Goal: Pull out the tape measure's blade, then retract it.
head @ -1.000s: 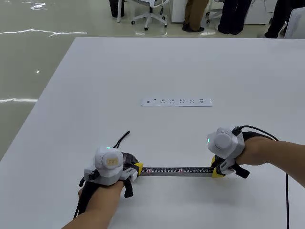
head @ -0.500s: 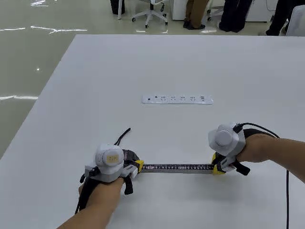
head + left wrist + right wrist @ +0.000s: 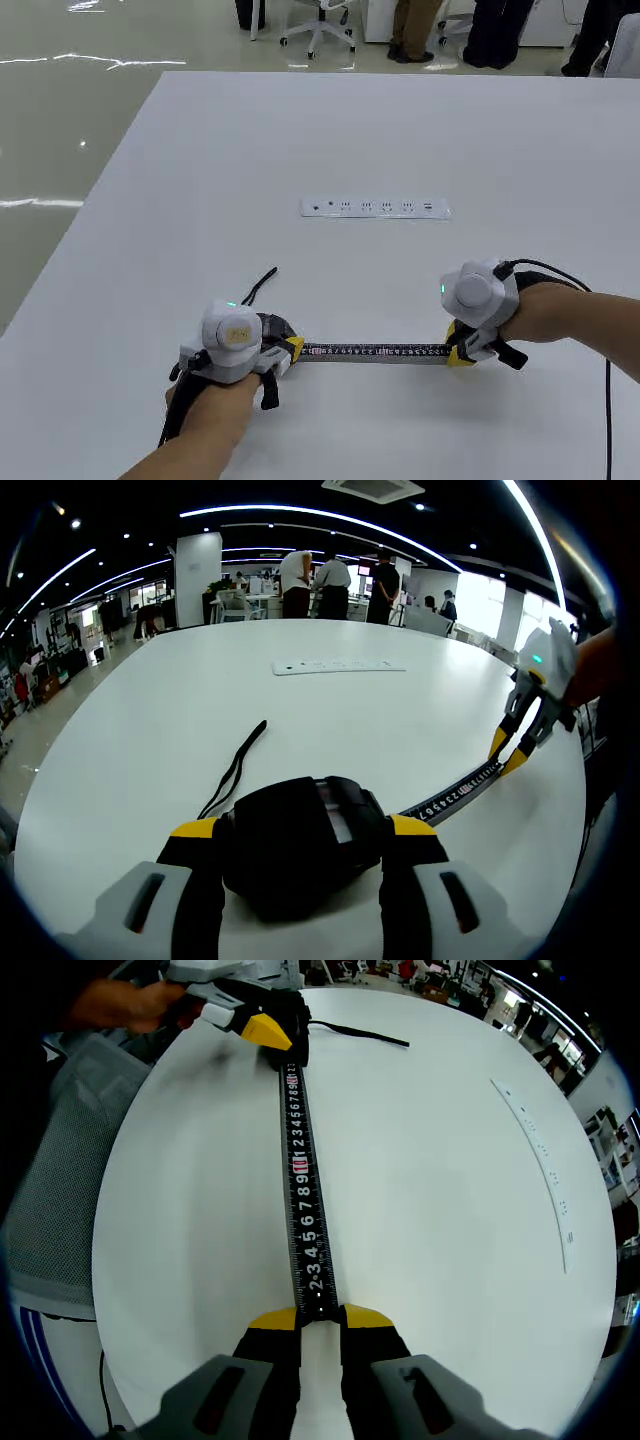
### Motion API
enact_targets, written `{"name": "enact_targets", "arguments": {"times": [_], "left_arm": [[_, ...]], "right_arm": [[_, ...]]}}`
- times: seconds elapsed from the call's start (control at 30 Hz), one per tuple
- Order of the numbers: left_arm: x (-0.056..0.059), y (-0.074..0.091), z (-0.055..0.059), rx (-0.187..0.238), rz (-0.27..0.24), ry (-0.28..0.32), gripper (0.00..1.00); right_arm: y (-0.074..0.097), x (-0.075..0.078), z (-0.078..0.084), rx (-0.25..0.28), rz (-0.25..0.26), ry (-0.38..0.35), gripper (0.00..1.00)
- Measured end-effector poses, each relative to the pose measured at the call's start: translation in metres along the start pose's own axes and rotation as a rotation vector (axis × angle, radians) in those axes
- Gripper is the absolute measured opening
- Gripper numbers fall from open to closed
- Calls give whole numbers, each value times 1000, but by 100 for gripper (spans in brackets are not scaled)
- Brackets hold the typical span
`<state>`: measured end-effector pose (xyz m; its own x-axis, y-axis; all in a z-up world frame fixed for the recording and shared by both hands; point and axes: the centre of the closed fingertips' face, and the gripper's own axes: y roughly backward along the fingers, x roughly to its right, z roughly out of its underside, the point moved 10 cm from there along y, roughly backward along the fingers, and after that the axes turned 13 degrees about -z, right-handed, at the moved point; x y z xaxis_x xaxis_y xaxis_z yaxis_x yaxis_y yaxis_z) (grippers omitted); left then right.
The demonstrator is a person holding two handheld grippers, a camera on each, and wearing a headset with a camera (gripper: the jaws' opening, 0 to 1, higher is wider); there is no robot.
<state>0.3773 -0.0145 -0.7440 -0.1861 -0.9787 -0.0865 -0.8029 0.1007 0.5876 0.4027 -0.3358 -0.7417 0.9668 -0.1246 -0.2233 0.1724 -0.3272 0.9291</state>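
My left gripper (image 3: pixel 283 352) is shut on the black tape measure case (image 3: pixel 300 840) near the table's front edge; the case (image 3: pixel 274 331) peeks out past it in the head view. A dark numbered blade (image 3: pixel 375 350) runs flat along the table from the case to my right gripper (image 3: pixel 458 357), which is shut on the blade's end. In the right gripper view the blade (image 3: pixel 304 1190) stretches from the yellow-tipped jaws up to the case (image 3: pixel 275 1012). The right gripper (image 3: pixel 512 752) appears at the right of the left gripper view, at the end of the blade (image 3: pixel 455 796).
A white power strip (image 3: pixel 374 208) lies mid-table beyond the blade. The case's black wrist strap (image 3: pixel 258 286) trails on the white table (image 3: pixel 420 130) behind the left gripper. Office chairs and standing people are past the far edge. A cable (image 3: pixel 607 400) hangs from the right arm.
The grippers sit slightly farther apart, with a little more blade showing between them. The view has shifted a bit; the case stays put on the table.
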Motion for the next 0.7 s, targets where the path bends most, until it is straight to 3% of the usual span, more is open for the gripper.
{"name": "enact_targets", "arguments": {"times": [0.7], "left_arm": [[-1, 0, 0, 0, 11, -3, 59]], "right_arm": [[-2, -1, -7, 3, -2, -9, 14]]}}
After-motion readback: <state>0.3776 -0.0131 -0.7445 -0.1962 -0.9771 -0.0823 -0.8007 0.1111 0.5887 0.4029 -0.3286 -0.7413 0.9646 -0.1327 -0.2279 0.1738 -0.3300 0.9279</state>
